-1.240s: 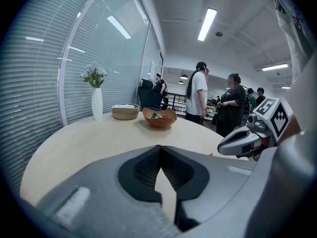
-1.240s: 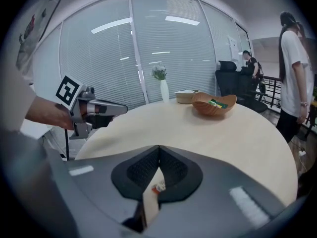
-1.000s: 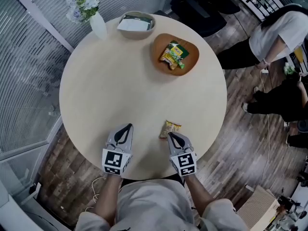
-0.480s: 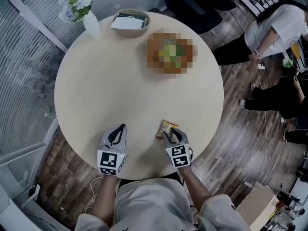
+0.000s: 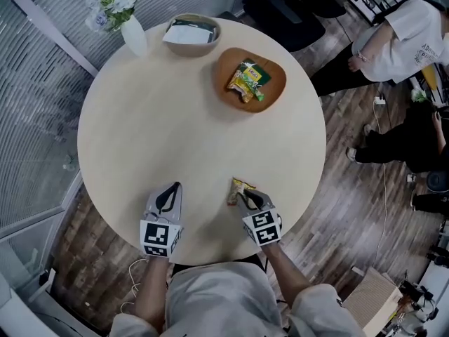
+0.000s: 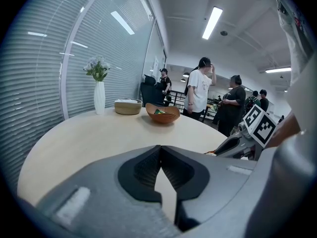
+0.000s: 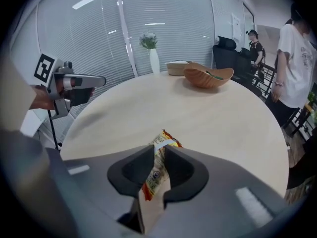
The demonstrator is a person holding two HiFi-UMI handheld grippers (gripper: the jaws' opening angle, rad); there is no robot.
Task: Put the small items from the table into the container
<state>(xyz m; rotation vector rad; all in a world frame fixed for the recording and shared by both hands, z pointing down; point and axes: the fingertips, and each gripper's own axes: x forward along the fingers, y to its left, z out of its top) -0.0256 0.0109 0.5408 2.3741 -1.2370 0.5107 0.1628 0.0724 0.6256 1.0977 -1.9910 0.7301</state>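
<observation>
A small orange-yellow snack packet (image 5: 236,187) lies near the round table's near edge (image 5: 210,255). My right gripper (image 5: 243,197) points down at it, jaws closing, and the pads press the packet (image 7: 165,141) from both sides, its near end standing up between them (image 7: 158,153). My left gripper (image 5: 172,189) rests beside it to the left, shut and empty, fingertips meeting (image 6: 159,148). A brown wooden bowl (image 5: 275,93) with green and yellow packets (image 5: 247,79) stands at the table's far side, also in the right gripper view (image 7: 208,77).
A white vase with flowers (image 5: 132,35) and a round basket holding a flat white item (image 5: 191,34) stand at the table's far edge. People (image 5: 403,37) stand on the wood floor to the right. Window blinds (image 5: 35,139) run along the left.
My right gripper has sunk onto the snack packet and taken it between its jaws; the packet now looks narrower and tipped up. The left gripper stays put.
</observation>
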